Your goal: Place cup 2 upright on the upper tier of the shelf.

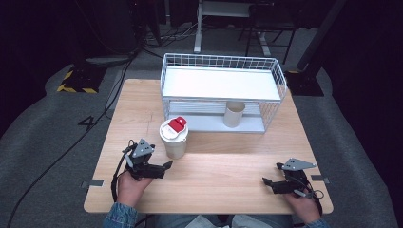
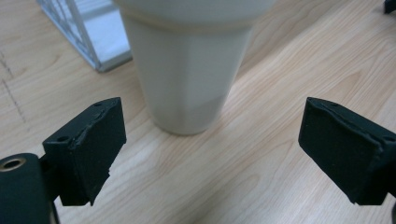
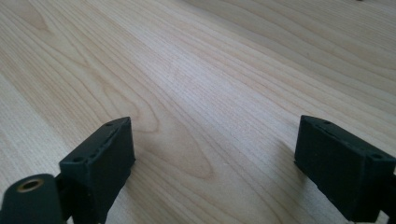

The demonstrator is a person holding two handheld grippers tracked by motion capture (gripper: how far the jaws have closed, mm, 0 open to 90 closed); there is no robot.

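Two grippers on the wooden table (image 1: 228, 180), both with jaws spread wide, nothing between them.

Left gripper (image 1: 161, 167): held low at about 7 o'clock on the table in the high view, jaws aimed toward 2 o'clock at the cup. In the left gripper view (image 2: 210, 154) the two black pads stand far apart with bare wood between them; the cup's base sits just ahead of the gap, slightly left of centre. No contact with the cup.

White lidded cup (image 1: 174, 138): upright on the table, left of centre, just in front of the rack's front left corner, at roughly 1 o'clock from the left gripper. White lid with a red tab (image 1: 177, 124) on top. In the left gripper view the tapered cup wall (image 2: 187, 79) is close up, top cut off by the frame edge.

Right gripper (image 1: 269, 184): at about 5 o'clock on the table, jaws pointing to 9 o'clock, well apart from the cup. In the right gripper view (image 3: 212, 172) the pads hang wide open over plain wood grain.

White wire rack (image 1: 223, 90): at the 12 o'clock side of the table, solid white top shelf, lower shelf under it. A beige cup (image 1: 234, 114), open top, stands upright on the lower shelf, right of centre.

Person's hands come in from 6 o'clock, denim sleeve (image 1: 119, 216) on the left.
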